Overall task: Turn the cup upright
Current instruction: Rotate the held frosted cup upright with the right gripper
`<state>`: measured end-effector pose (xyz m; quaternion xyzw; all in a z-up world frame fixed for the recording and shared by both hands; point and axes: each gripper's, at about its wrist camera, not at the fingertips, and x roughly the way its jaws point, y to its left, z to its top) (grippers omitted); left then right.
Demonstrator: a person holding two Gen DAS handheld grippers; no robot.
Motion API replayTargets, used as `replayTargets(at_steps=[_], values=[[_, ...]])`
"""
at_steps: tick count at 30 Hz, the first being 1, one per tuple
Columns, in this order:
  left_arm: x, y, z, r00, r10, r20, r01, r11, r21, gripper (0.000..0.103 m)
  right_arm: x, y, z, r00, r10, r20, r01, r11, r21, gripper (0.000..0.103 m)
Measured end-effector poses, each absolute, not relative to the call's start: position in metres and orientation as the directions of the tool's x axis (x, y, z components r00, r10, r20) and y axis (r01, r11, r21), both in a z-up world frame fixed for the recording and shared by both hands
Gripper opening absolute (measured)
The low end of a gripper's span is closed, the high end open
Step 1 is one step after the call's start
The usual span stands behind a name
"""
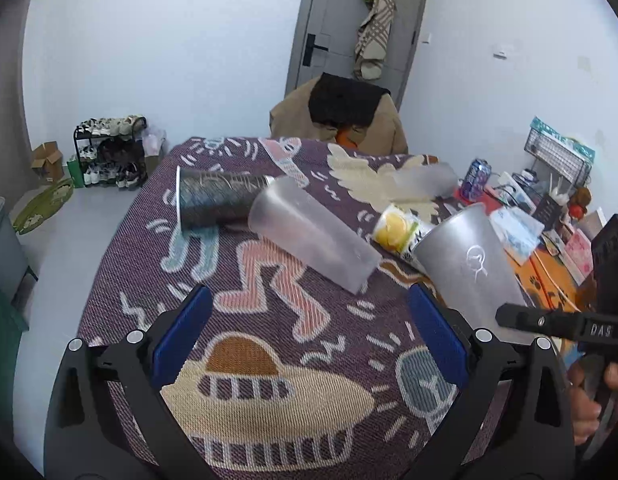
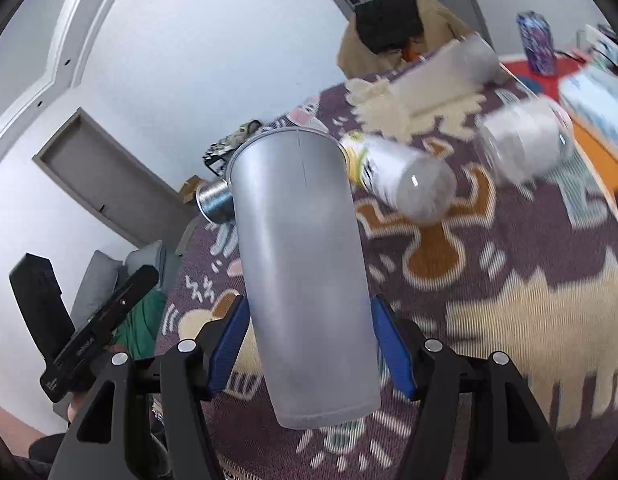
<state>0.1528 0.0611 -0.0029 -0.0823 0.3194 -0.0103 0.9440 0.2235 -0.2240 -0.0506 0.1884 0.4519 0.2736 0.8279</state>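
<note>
Grey cup: the grey cup point(image 2: 301, 280) sits between the two blue pads of the right gripper point(image 2: 309, 344). Its wide mouth points away from the jaws and its closed bottom is near them. It is tilted and looks lifted off the cloth, though the blur makes that hard to be sure of. In the left view the same grey cup point(image 1: 469, 260) shows to the right of the left jaws.

Right jaws: they pinch the grey cup, one pad on each side of it.

Left jaws: the left gripper point(image 1: 309, 344) has its jaws spread wide with nothing between them. It hangs over the patterned cloth point(image 1: 269, 360).

Clear cup: a clear cup point(image 1: 313, 236) lies on its side just ahead of the left jaws.

Dark cup: a dark cup point(image 1: 217, 198) lies on its side farther ahead and to the left, touching the clear cup.

Lemon cup: a cup with a lemon picture point(image 1: 397, 228) lies on its side ahead and to the right, just beside the grey cup.

Other cups: in the right view, two more clear cups point(image 2: 525, 140) lie on the cloth beyond the right jaws, to the right.

Can: a blue can point(image 1: 476, 178) stands far ahead on the right.
</note>
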Motion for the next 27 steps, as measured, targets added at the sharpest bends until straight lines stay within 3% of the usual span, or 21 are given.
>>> replayTargets(at_steps=[9, 14, 16, 19, 27], values=[[0.149, 0.054, -0.036, 0.731, -0.102, -0.675, -0.013, 0.987, -0.163, 0.097, 0.189, -0.229, -0.091, 0.469, 0.579, -0.667, -0.11, 0.788, 0.606, 0.061], [0.147, 0.047, -0.032, 0.729, -0.112, -0.676, 0.008, 0.988, -0.155, 0.097, 0.187, -0.223, -0.109, 0.443, 0.594, -0.672, -0.108, 0.779, 0.618, 0.061], [0.148, 0.046, -0.029, 0.729, -0.116, -0.674, 0.014, 0.988, -0.155, 0.097, 0.187, -0.223, -0.105, 0.442, 0.597, -0.669, -0.117, 0.778, 0.617, 0.064], [0.154, 0.044, -0.026, 0.72, -0.136, -0.681, 0.024, 0.985, -0.171, 0.097, 0.183, -0.228, -0.096, 0.479, 0.588, -0.652, -0.141, 0.785, 0.603, 0.08], [0.177, 0.019, -0.025, 0.665, -0.265, -0.699, 0.102, 0.958, -0.267, 0.097, 0.18, -0.26, -0.08, 0.551, 0.559, -0.619, -0.157, 0.799, 0.581, 0.08]])
